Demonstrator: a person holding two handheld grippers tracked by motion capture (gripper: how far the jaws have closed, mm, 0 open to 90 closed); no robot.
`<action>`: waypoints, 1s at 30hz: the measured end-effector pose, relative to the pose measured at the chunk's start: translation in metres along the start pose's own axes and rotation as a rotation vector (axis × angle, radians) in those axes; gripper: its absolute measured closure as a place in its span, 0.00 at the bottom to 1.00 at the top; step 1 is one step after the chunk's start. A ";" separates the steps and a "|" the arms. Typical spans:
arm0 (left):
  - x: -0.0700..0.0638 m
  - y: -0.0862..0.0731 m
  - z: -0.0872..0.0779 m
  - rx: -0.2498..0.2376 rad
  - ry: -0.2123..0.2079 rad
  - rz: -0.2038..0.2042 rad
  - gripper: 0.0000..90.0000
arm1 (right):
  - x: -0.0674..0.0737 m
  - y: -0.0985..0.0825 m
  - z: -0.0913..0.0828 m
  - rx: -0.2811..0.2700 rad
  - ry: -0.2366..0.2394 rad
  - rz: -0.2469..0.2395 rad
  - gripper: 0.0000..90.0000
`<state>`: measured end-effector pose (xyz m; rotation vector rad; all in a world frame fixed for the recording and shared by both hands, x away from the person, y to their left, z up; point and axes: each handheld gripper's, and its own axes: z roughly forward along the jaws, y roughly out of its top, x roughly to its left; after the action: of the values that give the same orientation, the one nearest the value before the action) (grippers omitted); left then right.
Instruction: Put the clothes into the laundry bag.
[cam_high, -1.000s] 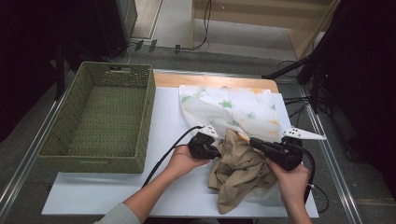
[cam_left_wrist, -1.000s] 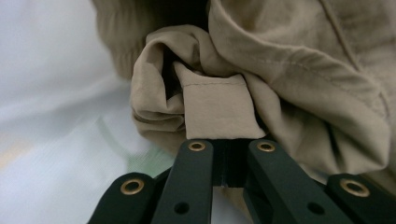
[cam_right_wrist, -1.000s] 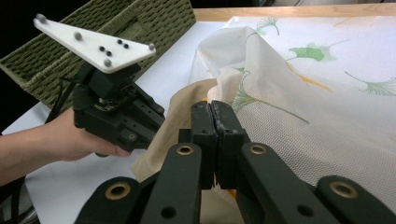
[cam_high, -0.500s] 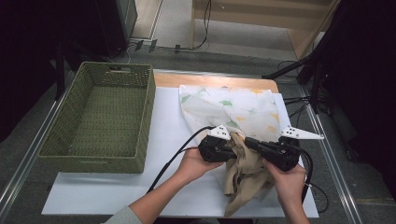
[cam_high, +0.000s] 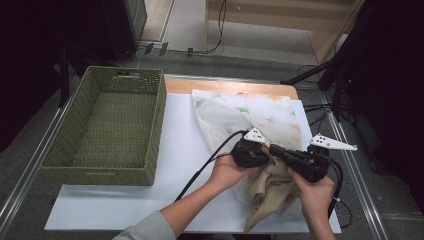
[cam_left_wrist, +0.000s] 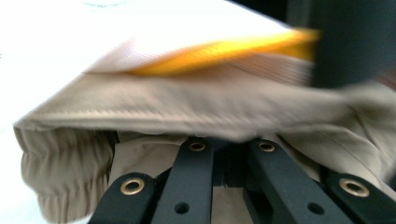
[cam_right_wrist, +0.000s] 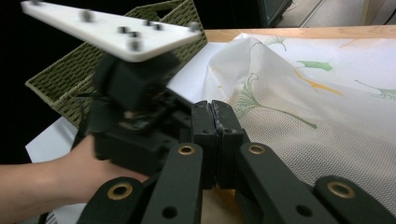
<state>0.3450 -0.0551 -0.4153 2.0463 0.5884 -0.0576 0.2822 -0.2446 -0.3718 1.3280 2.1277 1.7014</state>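
Two tools work over one beige garment (cam_high: 270, 192) at the near right of the tabletop (cam_high: 185, 150). The left tool (cam_high: 250, 152) and the right tool (cam_high: 280, 152) sit close together above it, each held by one hand, each with a black cable trailing off and a pale three-cornered plate on top.

In the left gripper view the jaws of the left tool (cam_left_wrist: 231, 156) run up into the beige folds and their tips are hidden under a seam; they stand nearly together and seem clamped on the garment (cam_left_wrist: 187, 109). In the right gripper view the jaws of the right tool (cam_right_wrist: 217, 126) are pressed together; whether any cloth is pinched between the tips I cannot tell. The left hand (cam_right_wrist: 70, 172) and its tool lie just beside them in that view.

The garment lies bunched, partly raised at the tools, its lower part hanging toward the near tabletop edge.

Other things: one white cloth (cam_high: 245, 117) printed with green and yellow leaves, spread flat behind the garment and partly under it; one empty woven green basket (cam_high: 70, 150) at the left, well apart from the tools. The printed cloth sits right behind the tools; a bare strip of white tabletop lies between them and the basket.
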 end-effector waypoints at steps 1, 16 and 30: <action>0.002 0.003 0.005 0.007 0.017 -0.006 1.00 | -0.001 0.000 -0.001 -0.005 0.002 0.001 1.00; 0.035 0.020 0.039 0.048 0.133 -0.043 1.00 | -0.009 -0.003 -0.004 -0.001 -0.020 0.022 1.00; 0.024 0.013 -0.002 0.075 -0.014 0.006 1.00 | -0.030 -0.009 -0.013 0.014 -0.128 0.005 1.00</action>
<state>0.3712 -0.0498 -0.4101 2.1184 0.5790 -0.0910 0.2882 -0.2746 -0.3871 1.4062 2.0710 1.5612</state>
